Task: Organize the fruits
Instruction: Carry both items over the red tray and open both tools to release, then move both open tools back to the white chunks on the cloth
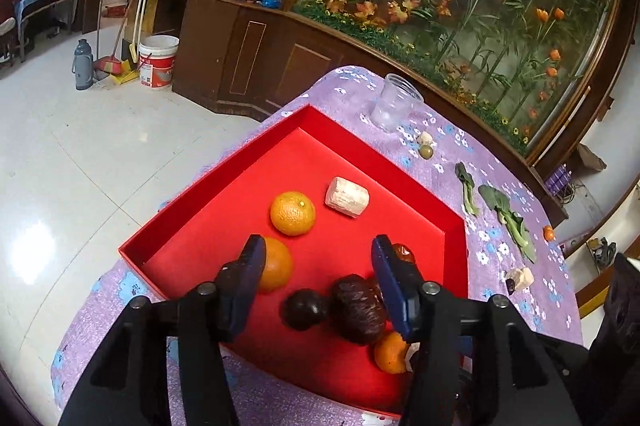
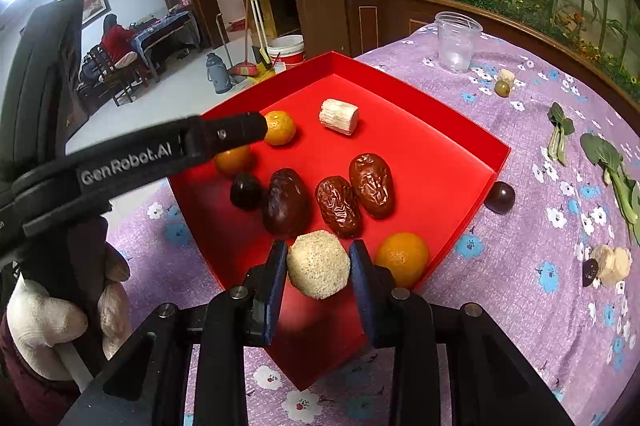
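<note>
The red tray (image 2: 472,162) is seen on the purple flowered tablecloth (image 2: 520,326), and most of the fruit is already gathered inside it. In the right wrist view, the right gripper (image 2: 318,268) is clamped on a pale, pitted round piece (image 2: 318,264) — both blue pads are pressed against its sides, and it is held over the tray's 6 o'clock corner. Just at 1 o'clock from that piece, an orange (image 2: 402,258) is seen against the tray's near wall.

Three wrinkled brown dates (image 2: 338,206) are laid side by side in the middle of the tray, with a dark round fruit (image 2: 246,191) at their 9 o'clock. Toward 12 o'clock a pale cut chunk (image 2: 339,117) is lying on its side, and a small mandarin (image 2: 280,128) is found to its left.

The left gripper (image 1: 318,254) is spread above the tray — nothing is pinched between its jaws; the tray floor shows in the gap, with another orange (image 1: 276,264) partly hidden behind its left finger. It is gripped by a gloved hand (image 2: 56,314) at the left edge of the right wrist view.

Outside the tray, a dark plum (image 2: 500,198) is seen touching the 3 o'clock wall. Further out, green leaves (image 2: 608,162), a clear plastic cup (image 2: 456,42), a small green fruit (image 2: 502,89) and some pale pieces (image 2: 610,262) are scattered on the cloth.
</note>
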Tool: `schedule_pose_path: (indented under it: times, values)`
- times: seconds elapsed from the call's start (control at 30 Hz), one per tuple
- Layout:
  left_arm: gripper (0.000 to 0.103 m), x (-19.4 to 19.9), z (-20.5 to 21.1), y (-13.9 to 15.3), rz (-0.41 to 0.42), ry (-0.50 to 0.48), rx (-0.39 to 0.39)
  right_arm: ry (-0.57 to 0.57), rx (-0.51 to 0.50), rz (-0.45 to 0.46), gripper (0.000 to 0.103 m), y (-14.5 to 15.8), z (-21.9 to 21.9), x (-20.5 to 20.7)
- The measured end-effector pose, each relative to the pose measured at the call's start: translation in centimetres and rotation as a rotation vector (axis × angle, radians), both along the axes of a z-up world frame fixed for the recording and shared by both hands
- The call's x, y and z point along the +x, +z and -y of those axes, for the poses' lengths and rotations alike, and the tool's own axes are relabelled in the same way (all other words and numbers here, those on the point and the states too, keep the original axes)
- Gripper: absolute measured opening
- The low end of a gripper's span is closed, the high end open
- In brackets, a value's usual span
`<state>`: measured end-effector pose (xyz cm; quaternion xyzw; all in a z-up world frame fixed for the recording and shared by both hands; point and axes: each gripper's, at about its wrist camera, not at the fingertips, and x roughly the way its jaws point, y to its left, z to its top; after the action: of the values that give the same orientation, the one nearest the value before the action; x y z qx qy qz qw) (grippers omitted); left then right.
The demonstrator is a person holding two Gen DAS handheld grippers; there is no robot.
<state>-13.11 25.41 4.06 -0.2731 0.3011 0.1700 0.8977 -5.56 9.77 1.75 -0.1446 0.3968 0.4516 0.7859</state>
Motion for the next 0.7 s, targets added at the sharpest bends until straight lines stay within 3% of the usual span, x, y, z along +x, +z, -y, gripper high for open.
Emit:
schedule_pose_path:
  times: [0.13, 0.33, 0.43, 0.7]
  values:
    - [0.057, -0.1, -0.2, 0.2, -0.002, 0.014, -0.005, -0.012, 0.022, -0.013, 0.047, 0.3, 0.7, -0.1]
    - [0.06, -0.1, 0.5, 0.8, -0.001, 0.003, 0.021, -0.037, 0.054, -0.021, 0.049, 1.0, 2.1, -0.2]
    - [0.061, -0.1, 1.7, 1.4, -0.008, -0.009, 0.066, -0.062, 0.076, -0.023, 0.056, 1.3, 3.2, 0.0]
    - [0.069, 0.8, 7.1, 3.2, -0.038, -0.075, 0.224, -0.12, 0.116, -0.031, 0.057, 1.6, 6.1, 0.5]
